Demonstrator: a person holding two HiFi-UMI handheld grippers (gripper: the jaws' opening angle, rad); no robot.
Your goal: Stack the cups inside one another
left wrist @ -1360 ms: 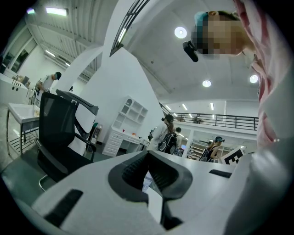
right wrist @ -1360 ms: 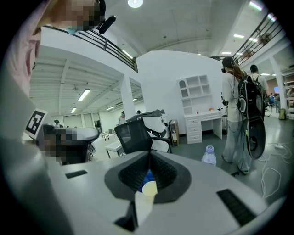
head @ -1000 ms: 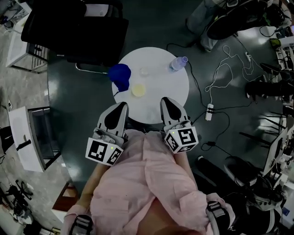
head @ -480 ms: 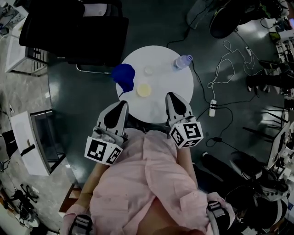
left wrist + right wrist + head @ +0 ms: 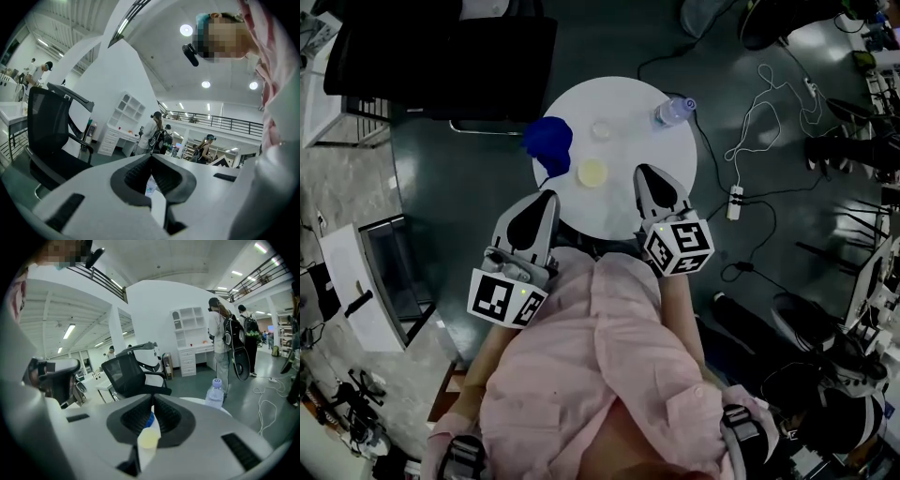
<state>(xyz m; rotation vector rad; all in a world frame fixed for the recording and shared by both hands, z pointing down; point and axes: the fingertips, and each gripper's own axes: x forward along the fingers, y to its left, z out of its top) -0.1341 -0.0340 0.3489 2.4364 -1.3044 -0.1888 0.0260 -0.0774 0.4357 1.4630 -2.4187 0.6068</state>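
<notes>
Big black office chair (image 5: 441, 52) sits at the far side, just beyond the round white counter (image 5: 652, 150) in the middle of the dark floor. Down at the bottom, the person's pink shirt (image 5: 600, 375) fills the near part of the head view.

Both tools are over the near edge of the counter. The left gripper (image 5: 547, 198) sits at the near-left rim, pointing level across the top. Its jaws are pressed together with nothing between them, just a thin slit with the bottle showing through it. The right gripper (image 5: 646, 172) is further in over the white top, tilted down a little. Its jaws are pressed together too and pinch nothing; the yellow cup and a sliver of blue show through the narrow gap in its own view.

A clear water bottle (image 5: 673, 111) with a pale purple cap stands at the far-right rim.

Now the cups, all three apart and none nested. The blue cup (image 5: 548, 142) is at the left edge of the counter. The yellow cup (image 5: 592, 172) is near the centre, closer to the person, between the two gripper tips and a bit beyond them. The small clear cup (image 5: 601, 130) stands further back, between the blue cup and the bottle.
</notes>
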